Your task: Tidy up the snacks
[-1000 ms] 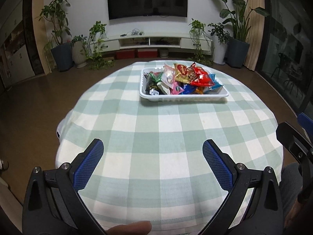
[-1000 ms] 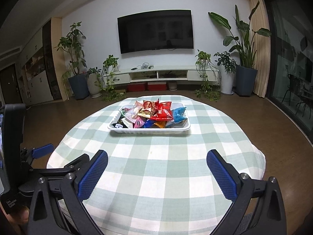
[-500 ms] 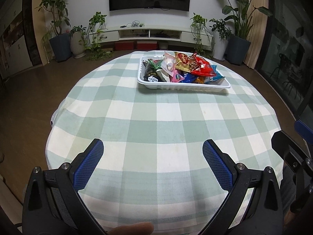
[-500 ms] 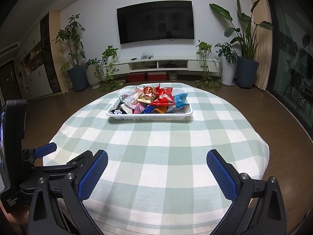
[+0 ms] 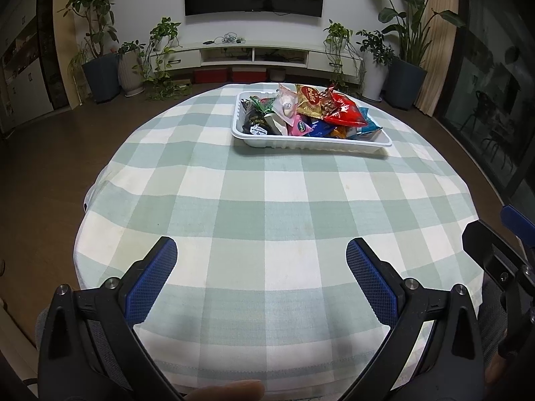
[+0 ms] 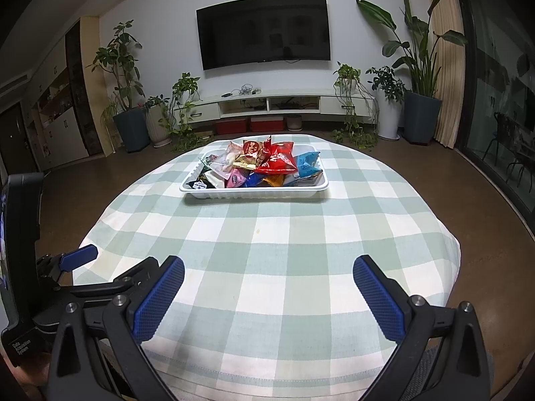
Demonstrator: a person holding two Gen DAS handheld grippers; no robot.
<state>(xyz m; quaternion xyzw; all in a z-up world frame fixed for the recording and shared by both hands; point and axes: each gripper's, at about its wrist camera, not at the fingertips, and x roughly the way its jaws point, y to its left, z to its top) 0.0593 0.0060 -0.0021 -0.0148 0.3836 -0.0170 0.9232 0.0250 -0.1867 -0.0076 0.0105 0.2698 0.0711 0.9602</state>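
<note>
You are holding the left tool [image 5: 261, 280] and the right tool [image 6: 268, 295] side by side over the near edge of the table [image 6: 267, 244], each with its blue pads spread wide and gripping nothing. The white tray [image 6: 254, 193] is sitting well apart from both tools on the far half of the checked cloth, and it is lying ahead and a little right of the left tool, and ahead and slightly left of the right one. The snacks [image 6: 264, 165] are lying heaped inside that tray, a red packet [image 5: 342, 115] topping the pile.
</note>
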